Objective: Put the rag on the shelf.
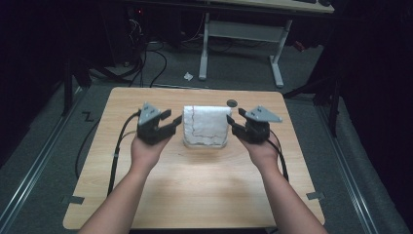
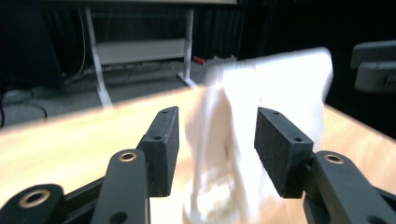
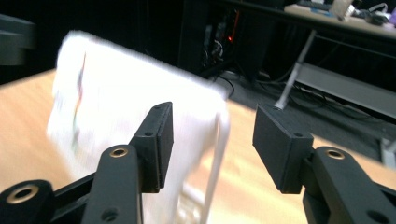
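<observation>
White cloth, folded, with a thin red line across it, at mid-bench. Left tool: jaws wide apart, flanking the cloth's left edge. Right tool: jaws wide apart, at its right edge. Small dark disc behind.

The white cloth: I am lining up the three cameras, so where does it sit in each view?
High view: the cloth lies at table centre, between the left gripper and the right gripper.
Left gripper view: cloth, blurred, centre-right, between the open jaws.
Right gripper view: cloth, blurred, centre-left, behind the left-hand jaw.
Shared landmark: the wooden table.
</observation>
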